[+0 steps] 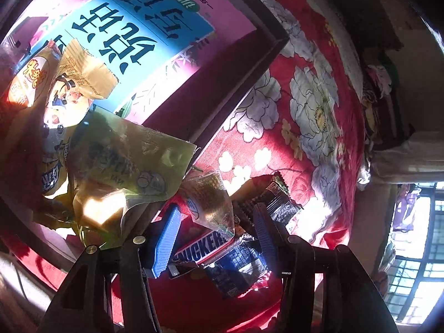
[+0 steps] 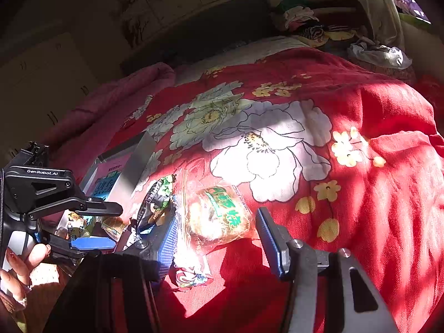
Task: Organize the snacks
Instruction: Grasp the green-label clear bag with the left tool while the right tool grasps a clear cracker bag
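A shallow box (image 1: pixel 244 63) with a pink and blue printed bottom lies on the red floral bedspread (image 1: pixel 319 127); it holds several snack packets, among them a yellow-green one (image 1: pixel 130 161) and a gold one (image 1: pixel 86 75). My left gripper (image 1: pixel 213 236) is open over loose snacks beside the box: a Snickers bar (image 1: pixel 199 247), a clear packet (image 1: pixel 211 199) and a dark wrapper (image 1: pixel 274 197). My right gripper (image 2: pixel 219 238) is open around a clear orange snack packet (image 2: pixel 219 213) lying on the bedspread (image 2: pixel 374 194). The left gripper (image 2: pixel 91 227) shows at the left, above the box (image 2: pixel 111 177).
A dark green wrapper (image 2: pixel 158 205) and a small colourful packet (image 2: pixel 188 277) lie near the right gripper. Crumpled clothes (image 2: pixel 319 27) lie at the bed's far end. A window (image 1: pixel 416 249) is at the right. Cupboards (image 2: pixel 41 83) stand behind the bed.
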A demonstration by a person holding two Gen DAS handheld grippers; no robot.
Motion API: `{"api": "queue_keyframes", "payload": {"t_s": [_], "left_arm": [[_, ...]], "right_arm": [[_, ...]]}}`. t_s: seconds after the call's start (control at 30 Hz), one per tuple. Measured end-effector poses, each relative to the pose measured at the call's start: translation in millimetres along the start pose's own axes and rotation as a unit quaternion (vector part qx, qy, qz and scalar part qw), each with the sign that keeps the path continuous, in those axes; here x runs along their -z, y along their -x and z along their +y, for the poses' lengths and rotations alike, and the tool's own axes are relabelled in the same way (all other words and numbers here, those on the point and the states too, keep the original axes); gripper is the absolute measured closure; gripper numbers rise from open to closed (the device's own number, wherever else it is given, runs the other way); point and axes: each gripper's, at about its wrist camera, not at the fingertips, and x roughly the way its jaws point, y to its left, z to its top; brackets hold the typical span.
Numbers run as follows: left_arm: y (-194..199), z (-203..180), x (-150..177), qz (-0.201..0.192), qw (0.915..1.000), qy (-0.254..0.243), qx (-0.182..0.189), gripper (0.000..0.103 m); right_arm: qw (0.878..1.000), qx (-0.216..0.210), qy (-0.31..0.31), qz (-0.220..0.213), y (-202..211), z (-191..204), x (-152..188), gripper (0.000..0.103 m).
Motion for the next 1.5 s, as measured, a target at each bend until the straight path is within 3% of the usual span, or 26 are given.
{"api": "queue_keyframes", "payload": {"t_s": [0.2,0.3,0.37,0.6,0.77,1.13,1.5], "left_arm": [[-2,2,-8,-0.013,0.9981,0.059,0.003,0.049],[-4,-1,-9,-0.024,0.9979,0.058,-0.009,0.063],[-7,-2,-8,-0.024,0.9986,0.044,-0.015,0.069],[-5,-6,-5,-0.026,0.9996,-0.014,0.000,0.074],[-4,-13,7,-0.026,0.9967,-0.076,0.013,0.076],[12,-31,33,-0.030,0.9804,-0.194,0.021,0.078],[24,-26,41,-0.021,0.9723,-0.231,0.028,0.078]], "right_arm": [[1.000,-0.002,-0.001,0.001,0,0,0,0.048],[1.000,-0.003,-0.002,0.002,-1,-1,1,0.048],[1.000,-0.004,-0.003,0.002,-3,-1,0,0.048],[1.000,-0.007,0.001,0.002,-4,-1,0,0.048],[0.999,-0.031,-0.026,-0.006,-1,-9,0,0.050],[0.999,-0.035,-0.021,-0.033,19,-5,-1,0.055],[0.999,0.041,0.029,-0.005,-1,2,1,0.054]]}}
